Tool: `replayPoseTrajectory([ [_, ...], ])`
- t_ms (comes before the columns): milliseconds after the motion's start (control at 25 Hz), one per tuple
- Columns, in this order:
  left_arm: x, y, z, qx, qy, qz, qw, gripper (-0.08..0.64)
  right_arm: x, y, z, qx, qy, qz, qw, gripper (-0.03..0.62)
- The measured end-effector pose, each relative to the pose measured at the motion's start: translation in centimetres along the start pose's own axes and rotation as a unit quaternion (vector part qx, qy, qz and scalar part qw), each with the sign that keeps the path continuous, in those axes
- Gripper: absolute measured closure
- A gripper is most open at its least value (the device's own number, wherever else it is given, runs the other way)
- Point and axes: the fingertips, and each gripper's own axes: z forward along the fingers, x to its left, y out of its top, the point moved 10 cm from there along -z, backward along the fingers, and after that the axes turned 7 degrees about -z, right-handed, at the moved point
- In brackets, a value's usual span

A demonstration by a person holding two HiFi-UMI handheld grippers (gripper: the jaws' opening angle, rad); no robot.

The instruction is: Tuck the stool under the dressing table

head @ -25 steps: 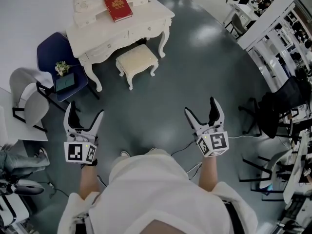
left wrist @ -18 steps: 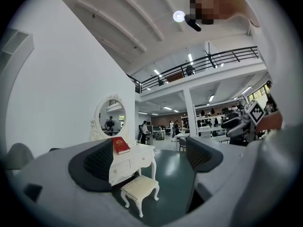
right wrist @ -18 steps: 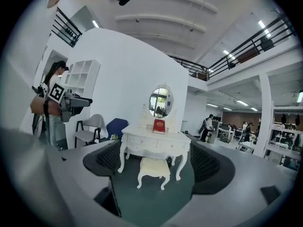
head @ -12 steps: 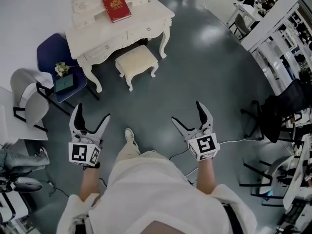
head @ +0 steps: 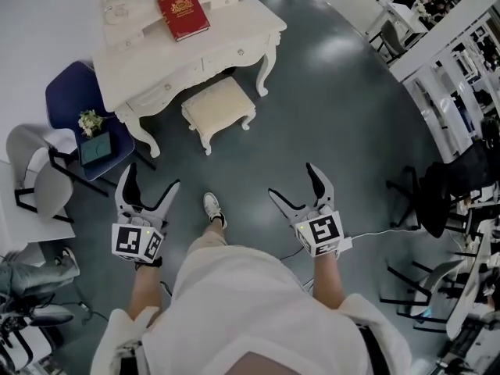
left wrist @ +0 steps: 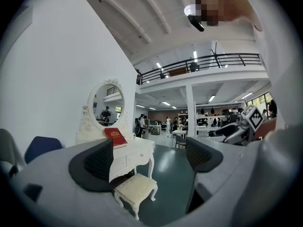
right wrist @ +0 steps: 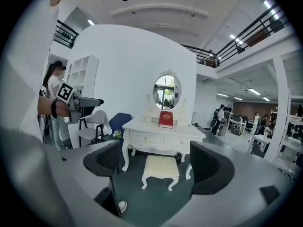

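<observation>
A cream stool (head: 218, 109) with curved legs stands on the grey floor just in front of the white dressing table (head: 234, 41), mostly out from under it. It shows between the jaws in the left gripper view, stool (left wrist: 136, 189), and the right gripper view, stool (right wrist: 161, 168). A red book (head: 183, 12) lies on the table top below an oval mirror (right wrist: 166, 92). My left gripper (head: 148, 187) and right gripper (head: 298, 183) are both open and empty, held well short of the stool.
A blue chair (head: 66, 104) carrying a small plant (head: 91, 121) and a dark tablet sits left of the table, with a white chair (head: 31, 162) nearer. Black office chairs (head: 441, 182) and desks line the right side. My shoe (head: 212, 208) is stepping forward.
I have walked toward the dressing table. Both grippers moved forward and stay open; a foot has stepped out in front.
</observation>
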Motion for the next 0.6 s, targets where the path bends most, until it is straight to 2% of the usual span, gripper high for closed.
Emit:
replayPoseTrajectory([
  [160,5.3,1.9,7.1,-0.007,-0.014,0.010,0.9998,0.083,-3.4,3.5,8.0,-0.003,-0.001,-0.017,1.000,0.155],
  [320,8.3,3.2,13.0,-0.016,-0.039,0.005,0.9991,0.084,-5.7,6.2,13.0,0.005,-0.001,-0.018,1.000,0.166],
  [600,10.6,1.1,19.7,0.011,-0.074,-0.011,0.9971,0.084,-8.3,5.9,17.8,0.023,0.006,-0.002,1.000,0.176],
])
